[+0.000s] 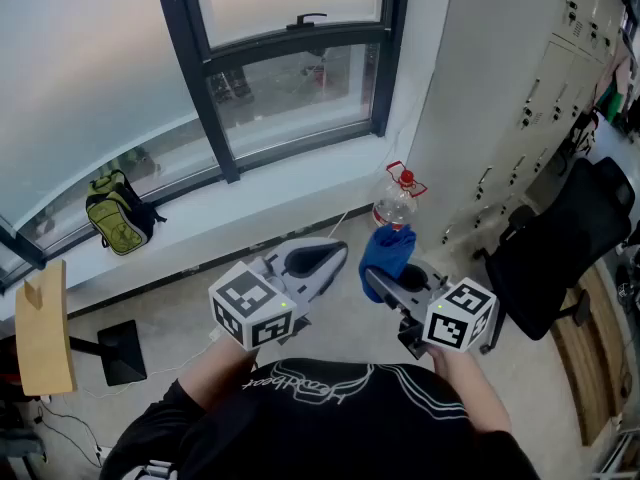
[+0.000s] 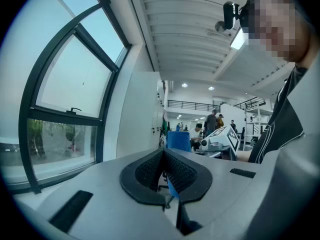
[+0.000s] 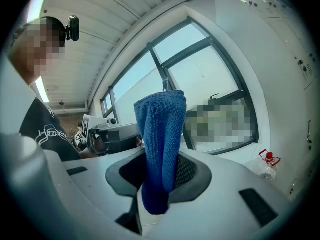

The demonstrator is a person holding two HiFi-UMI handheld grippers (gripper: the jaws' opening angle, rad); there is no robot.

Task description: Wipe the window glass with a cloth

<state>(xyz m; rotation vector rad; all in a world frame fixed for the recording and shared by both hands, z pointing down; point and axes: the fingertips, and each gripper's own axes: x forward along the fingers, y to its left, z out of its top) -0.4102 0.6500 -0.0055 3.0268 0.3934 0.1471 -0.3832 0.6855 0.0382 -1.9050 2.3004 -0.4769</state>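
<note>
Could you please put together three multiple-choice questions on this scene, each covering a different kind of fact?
1. Where does the green backpack sit?
A. on the floor
B. on the window ledge
C. on a chair

2. What colour is the cloth?
A. white
B. yellow
C. blue

3. How do the jaws of the left gripper stand?
A. together, with nothing between them
B. clamped on the cloth
C. wide apart

Answers:
1. B: the head view shows the backpack on the ledge against the glass.
2. C: the cloth is blue in every view.
3. A: the left gripper view shows its pads meeting with nothing between them, while the right gripper is the one that grips the cloth.
</note>
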